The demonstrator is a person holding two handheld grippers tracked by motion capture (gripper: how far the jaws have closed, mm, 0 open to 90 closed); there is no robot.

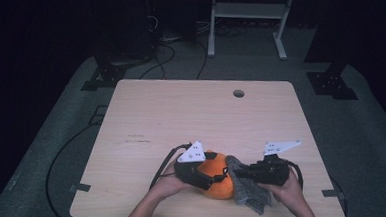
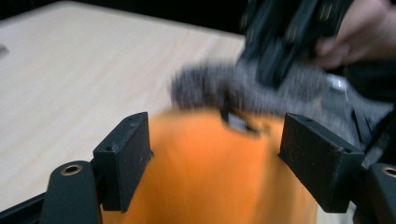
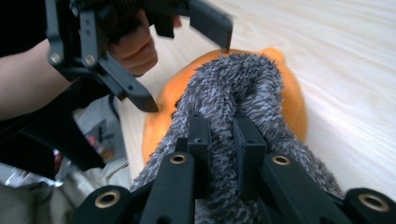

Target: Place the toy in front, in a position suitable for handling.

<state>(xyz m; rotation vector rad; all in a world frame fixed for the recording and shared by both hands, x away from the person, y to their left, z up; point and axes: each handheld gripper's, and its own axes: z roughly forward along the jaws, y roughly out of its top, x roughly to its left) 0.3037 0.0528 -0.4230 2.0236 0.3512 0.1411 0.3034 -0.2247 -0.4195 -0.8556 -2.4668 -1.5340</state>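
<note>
Orange, rounded object [image 1: 217, 179] at the near edge of the wooden table [image 1: 180, 113], between the person's two hands. A grey fuzzy cloth [image 1: 244, 184] drapes over its right side and spills onto the table surface. The right gripper [image 3: 223, 140] is clamped on a fold of the cloth, its jaws drawn close together with the grey pile pinched between them; in the right gripper view the cloth runs forward from the jaws onto the top of the orange object. The left gripper [image 2: 215, 158] straddles the orange object, jaws spread to either side of it; whether the pads press on it cannot be told. Beyond lies bare table with a round hole [image 1: 238, 93] near the far edge.
</note>
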